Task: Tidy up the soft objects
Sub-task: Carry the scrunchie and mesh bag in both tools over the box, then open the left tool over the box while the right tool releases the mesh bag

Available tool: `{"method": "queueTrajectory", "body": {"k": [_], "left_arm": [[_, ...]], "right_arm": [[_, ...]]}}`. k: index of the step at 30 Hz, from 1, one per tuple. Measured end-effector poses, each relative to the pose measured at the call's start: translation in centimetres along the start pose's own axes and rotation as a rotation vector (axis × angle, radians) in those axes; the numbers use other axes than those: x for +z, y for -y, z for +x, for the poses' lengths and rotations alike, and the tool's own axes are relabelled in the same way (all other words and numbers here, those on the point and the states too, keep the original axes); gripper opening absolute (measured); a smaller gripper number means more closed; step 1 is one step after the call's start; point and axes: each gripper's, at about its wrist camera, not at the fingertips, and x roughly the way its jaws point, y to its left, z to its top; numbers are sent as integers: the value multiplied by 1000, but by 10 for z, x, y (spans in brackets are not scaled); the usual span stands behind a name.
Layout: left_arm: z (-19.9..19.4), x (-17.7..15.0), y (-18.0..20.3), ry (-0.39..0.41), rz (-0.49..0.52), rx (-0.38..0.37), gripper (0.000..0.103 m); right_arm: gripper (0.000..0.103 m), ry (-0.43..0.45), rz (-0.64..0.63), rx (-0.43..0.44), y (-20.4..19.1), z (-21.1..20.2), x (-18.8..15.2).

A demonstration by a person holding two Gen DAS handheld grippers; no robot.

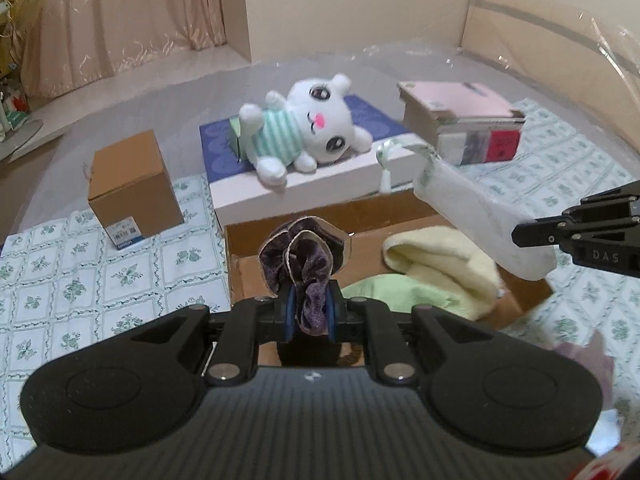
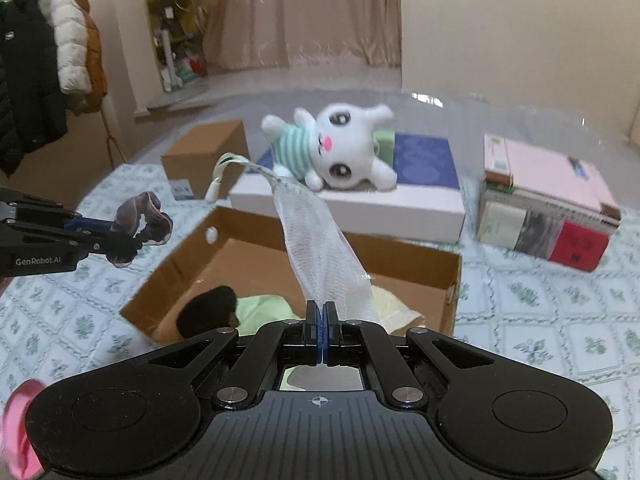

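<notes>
My left gripper [image 1: 311,312] is shut on a dark purple scrunchie [image 1: 298,258], held over the near left part of an open cardboard box [image 1: 248,240]. In the right wrist view the same left gripper [image 2: 120,240] carries the scrunchie [image 2: 144,220] at the box's left side. My right gripper [image 2: 321,320] is shut on a white mesh pouch [image 2: 320,248] with a drawstring, which hangs above the box [image 2: 420,280]. The pouch [image 1: 472,212] and the right gripper [image 1: 524,234] show at the right of the left wrist view. Inside the box lie a pale yellow cloth [image 1: 440,256], a green cloth [image 1: 392,292] and something black [image 2: 208,308].
A white plush rabbit [image 1: 312,128] in a striped shirt lies on a flat white box with a blue lid [image 1: 256,196] behind the cardboard box. A small brown carton [image 1: 132,188] stands left, a pink-topped stack of packages [image 1: 464,120] right. A floral tablecloth [image 1: 80,280] covers the table. Something pink [image 2: 20,432] lies near left.
</notes>
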Motion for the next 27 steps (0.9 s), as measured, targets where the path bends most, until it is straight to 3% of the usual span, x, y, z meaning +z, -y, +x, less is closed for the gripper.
{"method": "queueTrajectory", "body": {"k": [7, 12, 16, 18, 20, 21, 27], "left_arm": [[45, -10, -2, -59, 2, -5, 16], [58, -14, -1, -68, 26, 9, 36], [51, -14, -5, -52, 30, 29, 46], [43, -13, -9, -43, 23, 33, 48], [33, -12, -13, -33, 10, 42, 48], [29, -12, -14, -28, 4, 44, 49], [-10, -13, -14, 17, -27, 51, 52]], "right_arm": [[0, -40, 39, 12, 4, 32, -2], [1, -48, 80, 65, 2, 42, 0], [2, -44, 96, 100, 4, 43, 1], [11, -31, 100, 94, 5, 39, 1], [62, -9, 118, 89, 8, 32, 1], [69, 9, 129, 88, 9, 28, 0], [71, 51, 137, 82, 9, -5, 2]]}}
